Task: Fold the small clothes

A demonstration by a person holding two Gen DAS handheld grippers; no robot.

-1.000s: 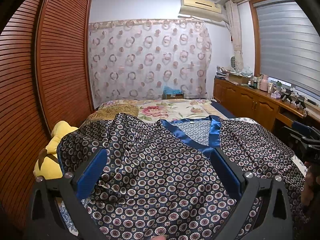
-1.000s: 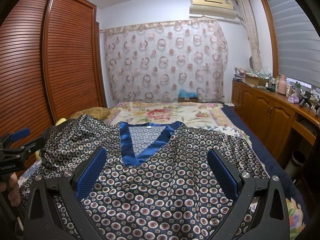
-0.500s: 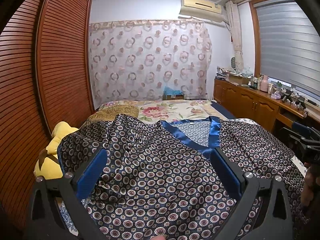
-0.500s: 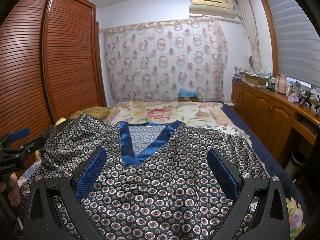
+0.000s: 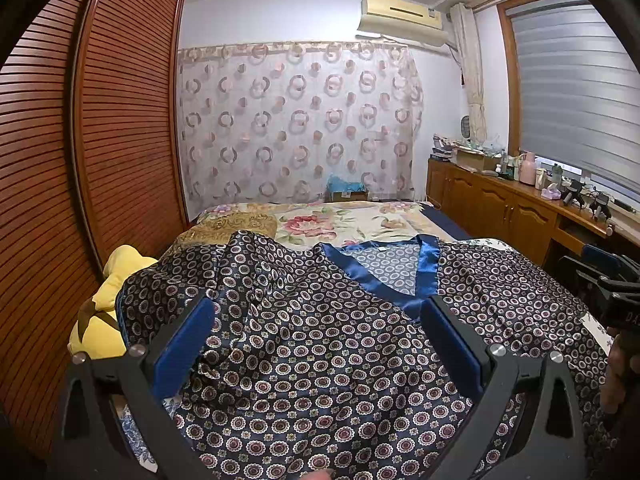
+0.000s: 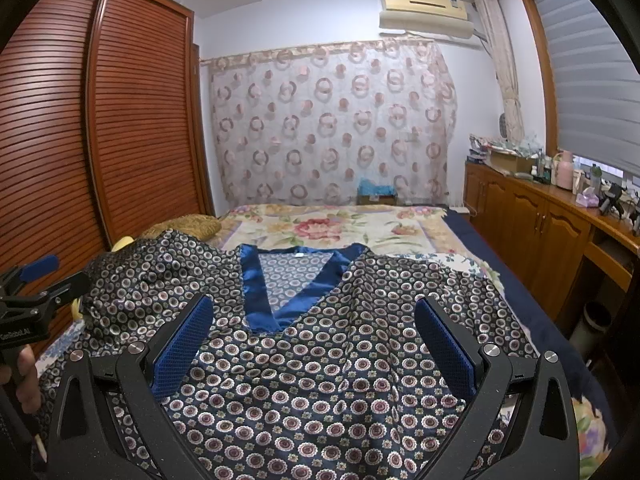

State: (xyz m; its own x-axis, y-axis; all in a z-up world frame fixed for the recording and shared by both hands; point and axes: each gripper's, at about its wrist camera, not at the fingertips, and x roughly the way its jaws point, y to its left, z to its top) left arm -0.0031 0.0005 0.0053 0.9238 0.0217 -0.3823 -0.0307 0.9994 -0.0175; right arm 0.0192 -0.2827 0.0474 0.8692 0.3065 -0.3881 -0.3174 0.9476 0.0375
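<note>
Dark navy patterned top (image 5: pixel 320 352) w/ satin blue V-neck trim (image 5: pixel 424 276) is laid flat on bed (image 5: pixel 360 220), neckline toward far end. It is spread under and ahead of both claws.

Left claw (image 5: pixel 320 344) is seen spread wide, blue pads (image 5: pixel 182 350) well apart, nothing pinched betw them; fabric lies below the gap. V-neck is seen just ahead of its right pad. Cloth ahead-left of this claw is rumpled into folds near the shoulder. Yellow plush item (image 5: pixel 100 320) is seen left of left claw, beside the garment edge, next to slatted wooden wardrobe (image 5: pixel 120 140).

Right claw (image 6: pixel 316 344) also spread wide, pads (image 6: pixel 184 348) apart, nothing gripped; top (image 6: pixel 340 380) lies flatter here. V-neck trim (image 6: pixel 256 292) is seen ahead, betw the pads but nearer the left one. Contact betw claws and fabric can't be told from either view.

Left claw (image 6: pixel 36 284) is visible at far left edge of right wrist view, held by a hand (image 6: pixel 24 376). Part of right claw body (image 5: pixel 608 280) is seen at right edge of left wrist view.

Bkgd: floral bedspread (image 6: pixel 340 228) beyond the top, circle-print curtain (image 6: pixel 332 128) on far wall, AC unit (image 6: pixel 424 8) above it, wooden cabinets (image 6: pixel 532 232) to the right w/ cluttered top
</note>
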